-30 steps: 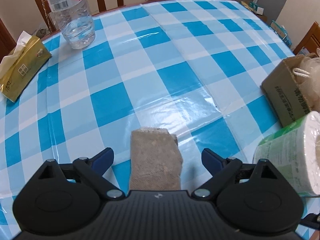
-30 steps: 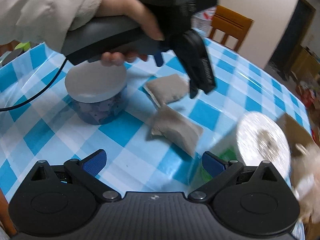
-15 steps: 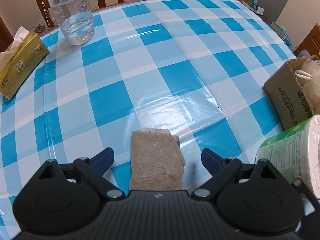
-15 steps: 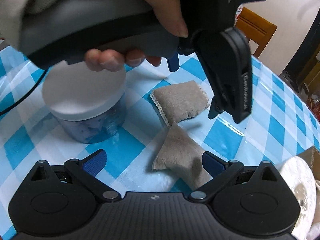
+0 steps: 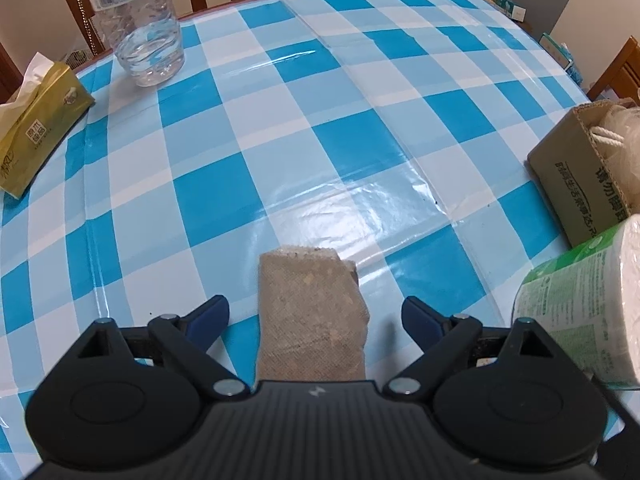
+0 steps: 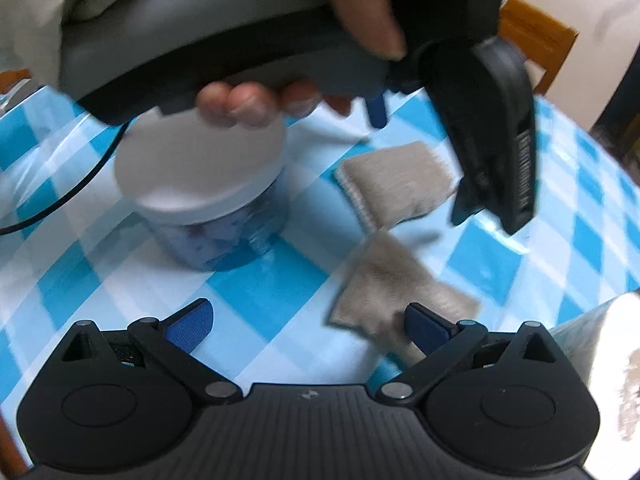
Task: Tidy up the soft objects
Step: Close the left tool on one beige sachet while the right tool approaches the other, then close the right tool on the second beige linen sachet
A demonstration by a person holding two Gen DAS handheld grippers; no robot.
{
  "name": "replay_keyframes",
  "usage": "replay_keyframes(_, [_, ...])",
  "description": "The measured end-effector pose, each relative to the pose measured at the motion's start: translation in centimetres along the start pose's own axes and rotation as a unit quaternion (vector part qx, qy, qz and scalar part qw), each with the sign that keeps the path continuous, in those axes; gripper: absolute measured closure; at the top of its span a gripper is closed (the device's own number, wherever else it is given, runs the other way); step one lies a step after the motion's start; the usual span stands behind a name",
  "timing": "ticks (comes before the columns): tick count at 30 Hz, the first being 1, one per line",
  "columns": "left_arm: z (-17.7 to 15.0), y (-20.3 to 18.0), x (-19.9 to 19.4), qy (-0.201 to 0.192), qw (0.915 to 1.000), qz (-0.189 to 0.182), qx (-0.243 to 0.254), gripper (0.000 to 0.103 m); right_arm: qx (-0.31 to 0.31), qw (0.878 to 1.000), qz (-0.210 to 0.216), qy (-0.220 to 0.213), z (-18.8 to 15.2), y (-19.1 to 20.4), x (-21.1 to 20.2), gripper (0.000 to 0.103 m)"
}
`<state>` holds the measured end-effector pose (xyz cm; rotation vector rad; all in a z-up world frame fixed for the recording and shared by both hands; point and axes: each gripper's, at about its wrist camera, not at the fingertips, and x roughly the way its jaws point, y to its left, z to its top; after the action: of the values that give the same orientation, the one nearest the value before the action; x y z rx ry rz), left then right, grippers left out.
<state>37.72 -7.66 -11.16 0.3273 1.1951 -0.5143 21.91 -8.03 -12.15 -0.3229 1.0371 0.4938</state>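
In the left wrist view a beige cloth pouch lies on the blue checked tablecloth between the wide-open fingers of my left gripper, untouched by either. In the right wrist view two beige pouches lie side by side: the far one under the left gripper's black head, the near one just ahead of my right gripper. The right gripper is open and empty; its right fingertip overlaps the near pouch's edge in the view.
A jar with a white lid stands left of the pouches. A wrapped toilet paper roll and a cardboard box sit at the right. A water bottle and a yellow tissue pack stand far left.
My right gripper has moved closer to the pouches and the jar, so the near pouch now sits at its right fingertip. The left gripper stays open over its pouch.
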Motion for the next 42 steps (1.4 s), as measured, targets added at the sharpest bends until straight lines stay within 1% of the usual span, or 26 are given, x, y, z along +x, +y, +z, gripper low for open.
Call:
replay_keyframes(2, [-0.1,0.0,0.1,0.002,1.0000,0.001,0.001,0.015,-0.004,1.000,-0.018,-0.010,0.1,0.0,-0.2,0.000])
replay_keyframes(4, [-0.1,0.0,0.1,0.002,1.0000,0.000,-0.001,0.016,-0.004,0.999,-0.035,-0.016,0.5,-0.2,-0.1,0.003])
replay_keyframes(6, [-0.1,0.0,0.2,0.003,1.0000,-0.001,-0.002,0.016,0.001,0.999,-0.047,-0.015,0.9,-0.6,0.2,0.005])
replay_keyframes(8, [-0.2,0.0,0.2,0.004,1.0000,-0.003,-0.002,0.017,0.011,0.998,-0.055,-0.015,1.1,-1.0,0.5,0.011])
replay_keyframes(11, [-0.3,0.0,0.2,0.005,1.0000,-0.005,-0.001,0.017,0.025,0.997,-0.070,-0.007,1.3,-1.7,0.9,0.013])
replay_keyframes(13, [-0.3,0.0,0.2,0.005,1.0000,-0.006,-0.001,0.021,0.029,0.997,-0.076,-0.001,1.2,-1.8,1.0,0.014])
replay_keyframes(14, [-0.2,0.0,0.3,0.006,1.0000,-0.007,-0.002,0.024,0.027,0.997,-0.076,-0.002,1.2,-1.9,1.2,0.015])
replay_keyframes(16, [-0.2,0.0,0.3,0.008,0.9999,-0.009,-0.002,0.028,0.029,0.997,-0.074,-0.001,1.2,-1.9,1.0,0.020])
replay_keyframes(17, [-0.2,0.0,0.4,0.008,0.9999,-0.008,-0.001,0.030,0.031,0.997,-0.072,-0.001,1.2,-1.9,0.9,0.025])
replay_keyframes(18, [-0.3,0.0,0.4,0.008,0.9999,-0.007,-0.001,0.035,0.029,0.997,-0.074,-0.003,1.3,-1.9,0.8,0.033])
replay_keyframes(21, [-0.3,0.1,0.4,0.009,0.9999,-0.008,-0.004,0.041,0.019,0.996,-0.083,-0.007,1.2,-1.5,0.7,0.049])
replay_keyframes(23, [-0.4,0.1,0.4,0.009,0.9999,-0.006,-0.003,0.042,0.017,0.996,-0.090,-0.007,1.1,-1.5,0.7,0.053])
replay_keyframes(26, [-0.5,0.0,0.4,0.006,1.0000,-0.001,0.001,0.045,0.021,0.996,-0.091,-0.011,0.8,-1.6,0.6,0.062])
replay_keyframes(27, [-0.5,0.0,0.3,0.005,1.0000,0.000,0.002,0.048,0.021,0.995,-0.092,-0.012,0.8,-1.5,0.5,0.066])
replay_keyframes(30, [-0.7,-0.1,0.2,0.002,1.0000,0.000,0.008,0.052,0.020,0.996,-0.091,-0.014,0.7,-1.2,0.1,0.072])
replay_keyframes(34, [-0.9,-0.3,0.0,-0.003,0.9998,0.004,0.020,0.058,0.026,0.998,-0.063,-0.010,0.7,-0.6,-0.8,0.073])
replay_keyframes(35, [-1.0,-0.4,0.0,-0.005,0.9997,0.005,0.022,0.060,0.025,0.998,-0.061,-0.011,0.7,-0.3,-1.0,0.071])
replay_keyframes(36, [-1.0,-0.4,0.0,-0.005,0.9997,0.006,0.023,0.060,0.024,0.998,-0.060,-0.014,0.6,0.0,-1.1,0.067])
replay_keyframes(37, [-1.0,-0.4,0.0,-0.005,0.9997,0.006,0.023,0.060,0.025,0.998,-0.061,-0.015,0.5,0.2,-1.3,0.065])
replay_keyframes(38, [-1.0,-0.4,0.0,-0.005,0.9997,0.005,0.022,0.060,0.029,0.998,-0.061,-0.018,0.5,0.3,-1.4,0.060])
replay_keyframes(39, [-1.0,-0.4,0.0,-0.005,0.9997,0.005,0.022,0.060,0.035,0.997,-0.060,-0.020,0.4,0.4,-1.5,0.049])
replay_keyframes(41, [-1.0,-0.4,0.0,-0.005,0.9997,0.006,0.022,0.060,0.052,0.996,-0.068,-0.023,0.1,0.3,-1.6,0.040])
replay_keyframes(42, [-1.0,-0.4,0.0,-0.006,0.9997,0.006,0.022,0.060,0.058,0.995,-0.072,-0.024,0.0,-0.1,-1.4,0.033])
